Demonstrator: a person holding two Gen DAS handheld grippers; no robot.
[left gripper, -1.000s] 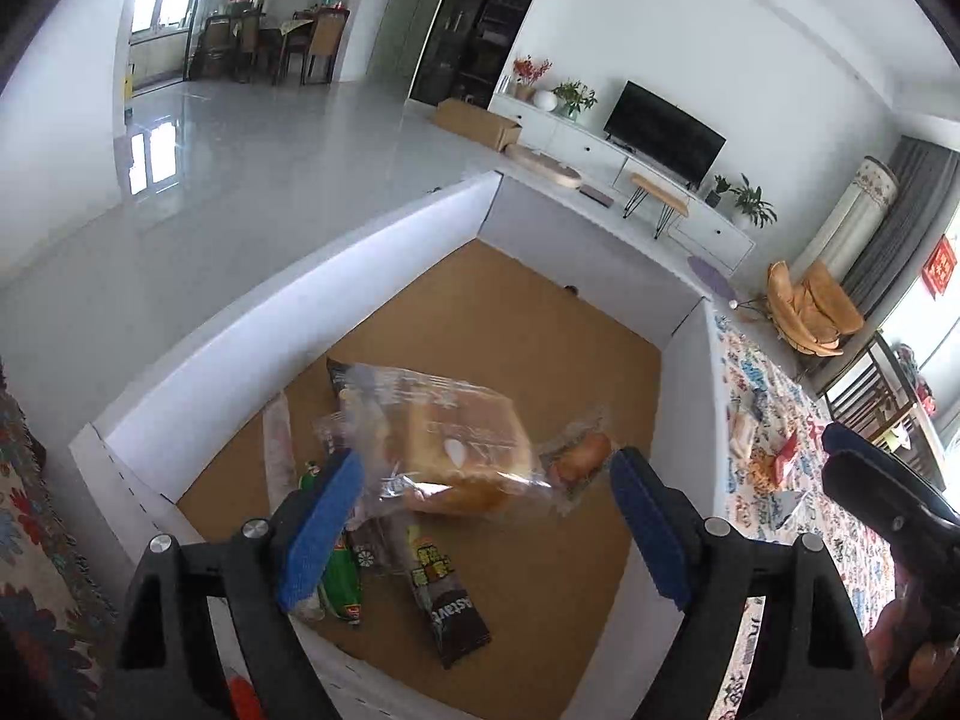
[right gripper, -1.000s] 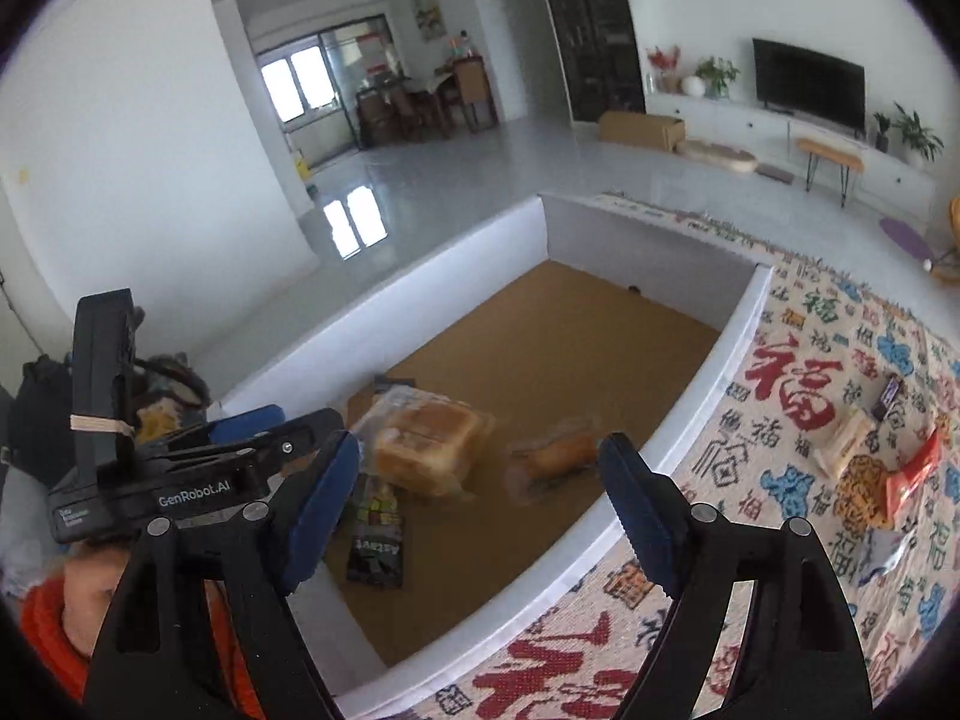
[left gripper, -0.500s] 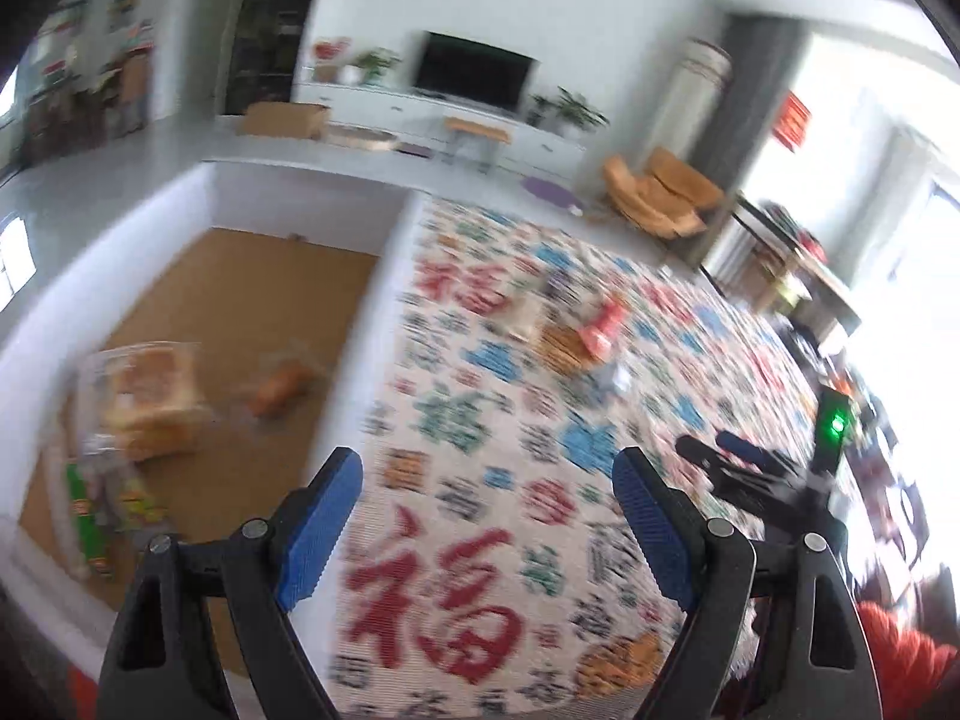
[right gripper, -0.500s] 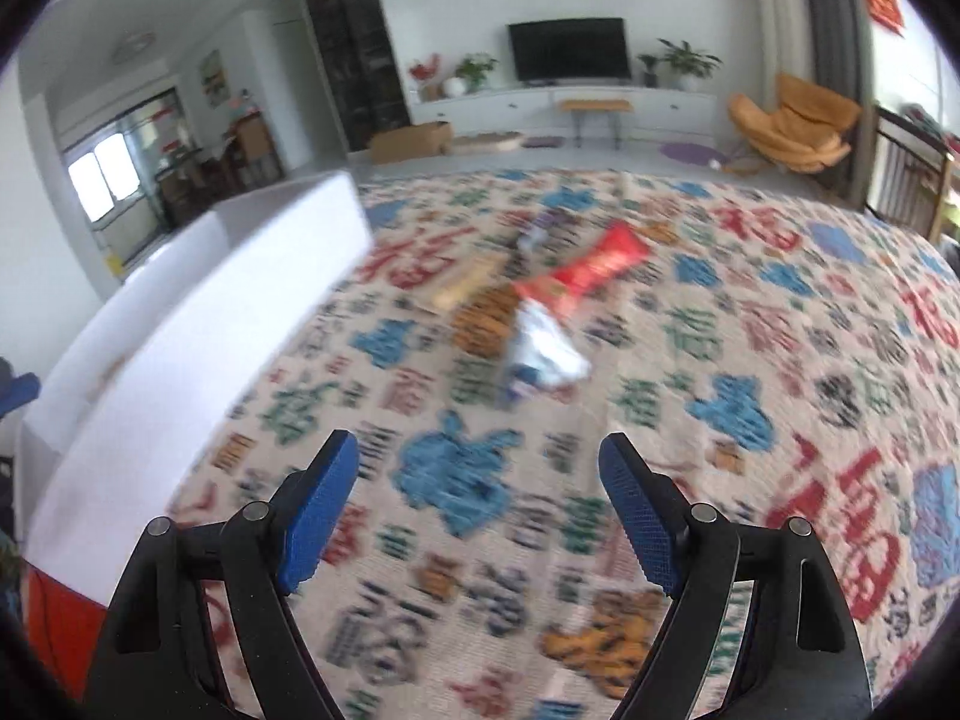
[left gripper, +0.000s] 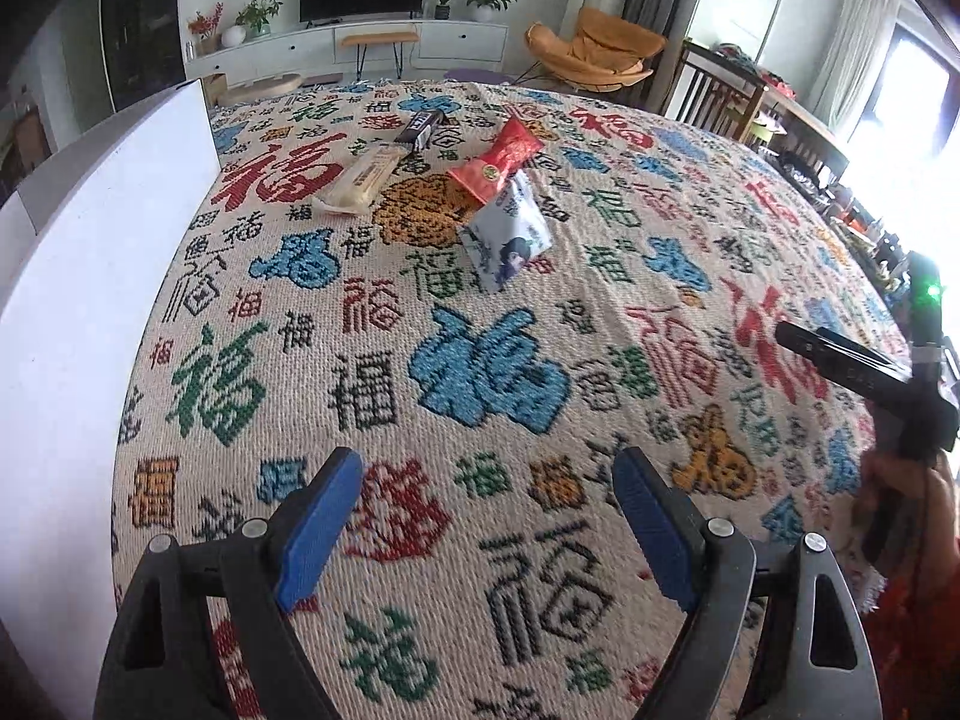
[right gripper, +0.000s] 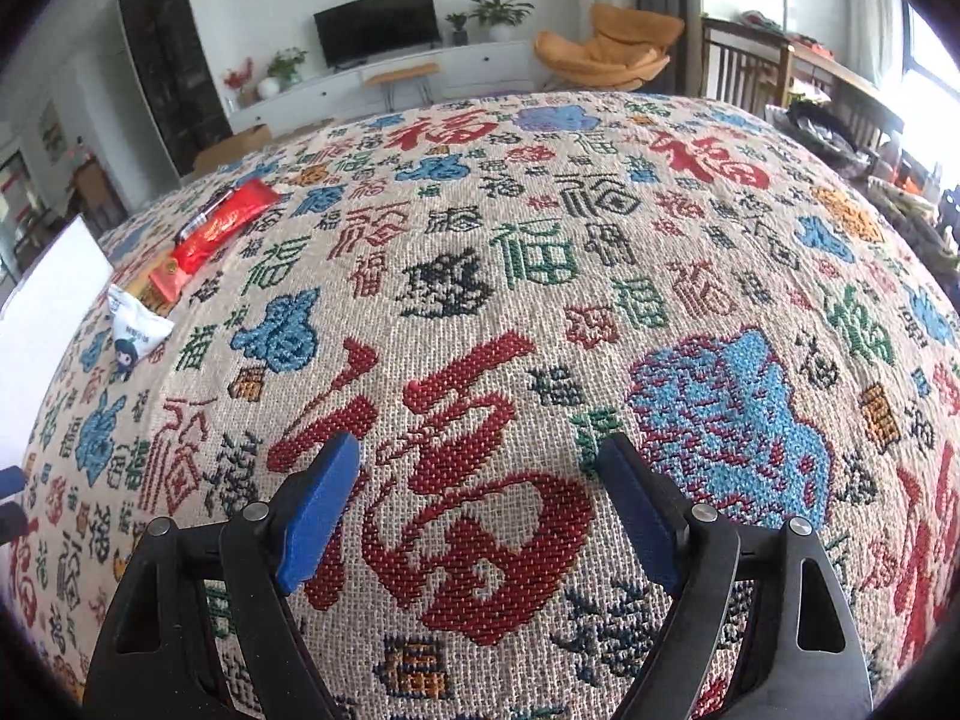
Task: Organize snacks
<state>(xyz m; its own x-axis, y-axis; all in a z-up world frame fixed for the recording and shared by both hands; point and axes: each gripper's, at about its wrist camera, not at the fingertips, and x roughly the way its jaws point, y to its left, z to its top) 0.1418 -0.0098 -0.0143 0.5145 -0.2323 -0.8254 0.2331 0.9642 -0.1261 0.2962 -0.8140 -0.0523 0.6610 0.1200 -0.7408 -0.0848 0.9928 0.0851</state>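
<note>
Several snacks lie on the patterned cloth [left gripper: 480,360]: a white pouch with a cartoon figure [left gripper: 507,228], a red packet [left gripper: 498,159], a cream-wrapped bar [left gripper: 363,177] and a dark bar [left gripper: 420,127]. My left gripper [left gripper: 489,516] is open and empty, well short of them. My right gripper [right gripper: 477,510] is open and empty over bare cloth; the white pouch [right gripper: 135,333] and red packet [right gripper: 216,228] lie far to its left. The right gripper's body [left gripper: 864,372] shows at the left wrist view's right edge.
The white wall of the box [left gripper: 90,252] stands along the left; its corner [right gripper: 48,288] shows in the right wrist view. Beyond the cloth are a TV unit [left gripper: 360,42], an orange chair [left gripper: 594,48] and wooden furniture [left gripper: 750,102].
Both grippers have swung away from the box with its bread and snacks, rightward over the patterned cloth. The loose snacks are now ahead of the left gripper. Both stayed open.
</note>
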